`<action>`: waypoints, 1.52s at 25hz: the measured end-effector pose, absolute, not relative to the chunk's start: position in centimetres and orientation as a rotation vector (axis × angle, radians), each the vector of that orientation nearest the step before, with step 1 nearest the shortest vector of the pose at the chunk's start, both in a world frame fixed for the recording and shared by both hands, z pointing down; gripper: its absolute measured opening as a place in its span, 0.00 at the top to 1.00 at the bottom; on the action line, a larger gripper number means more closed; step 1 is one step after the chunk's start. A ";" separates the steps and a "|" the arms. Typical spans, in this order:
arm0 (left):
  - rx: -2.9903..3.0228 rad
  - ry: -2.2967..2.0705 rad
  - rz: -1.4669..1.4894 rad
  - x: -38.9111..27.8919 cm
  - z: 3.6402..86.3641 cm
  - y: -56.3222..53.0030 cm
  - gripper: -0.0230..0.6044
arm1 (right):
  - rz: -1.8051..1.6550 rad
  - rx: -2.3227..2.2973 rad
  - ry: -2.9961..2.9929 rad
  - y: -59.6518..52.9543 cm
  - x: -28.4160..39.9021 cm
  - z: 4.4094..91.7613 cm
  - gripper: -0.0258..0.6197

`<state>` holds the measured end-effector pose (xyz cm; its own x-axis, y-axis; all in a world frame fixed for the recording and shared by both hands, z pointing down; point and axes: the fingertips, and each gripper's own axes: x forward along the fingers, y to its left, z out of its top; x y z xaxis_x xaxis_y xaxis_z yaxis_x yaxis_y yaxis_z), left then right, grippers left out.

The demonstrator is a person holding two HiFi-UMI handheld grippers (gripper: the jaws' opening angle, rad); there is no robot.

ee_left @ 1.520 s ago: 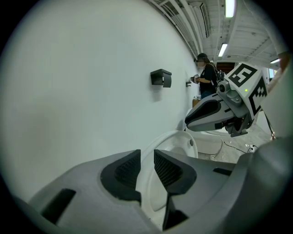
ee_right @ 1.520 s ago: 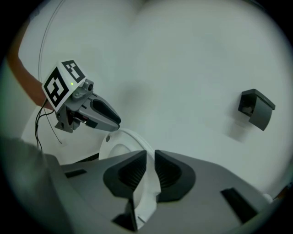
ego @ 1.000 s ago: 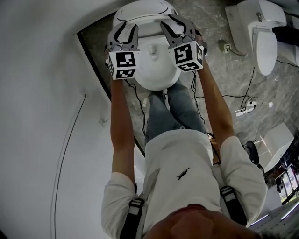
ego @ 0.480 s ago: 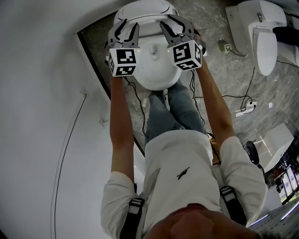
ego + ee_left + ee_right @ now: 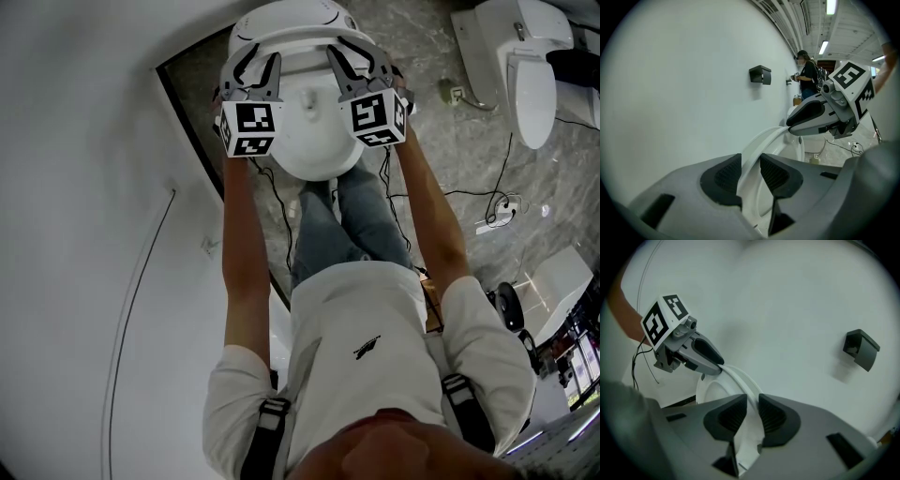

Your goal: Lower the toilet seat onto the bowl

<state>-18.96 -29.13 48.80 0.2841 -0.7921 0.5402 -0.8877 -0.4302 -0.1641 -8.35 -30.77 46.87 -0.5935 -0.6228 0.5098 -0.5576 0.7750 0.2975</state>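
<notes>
Toilet seat point(image 5: 761, 139) stands raised at upper centre of head view, behind bowl point(image 5: 314, 141). L gripper point(image 5: 750, 163) clamps the seat rim at frame left, R gripper point(image 5: 752, 401) at frame right. Both sets of jaws have just been closing, rim between pads, pads appear pressed on it. Step in hand: grip taken, lowering not yet begun. Next move, by my judgement: bring both grippers down together at an even pace, so seat doesn't drop.

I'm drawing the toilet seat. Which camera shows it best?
The left gripper view: the toilet seat sweeps as a long white ring around its opening. The right gripper view shows a shorter stretch; the head view, only its top edge.
</notes>
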 end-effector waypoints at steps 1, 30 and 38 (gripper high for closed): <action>2.380 -1.567 0.846 -18.9 48.8 -29.0 0.74 | -0.140 0.877 -2.357 -30.7 -8.3 46.9 0.83; 2.408 -1.521 0.856 -16.9 48.4 -23.1 0.74 | -0.136 0.920 -2.342 -24.9 -6.4 46.5 0.82; 2.423 -1.496 0.861 -16.3 48.6 -21.5 0.74 | -0.133 0.933 -2.331 -23.3 -5.9 46.7 0.82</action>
<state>-16.30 -21.54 48.60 0.3315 -0.7655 0.5514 -0.8615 -0.4839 -0.1539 -5.86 -23.31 46.71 -0.5608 -0.6536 0.5084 -0.5916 0.7458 0.3063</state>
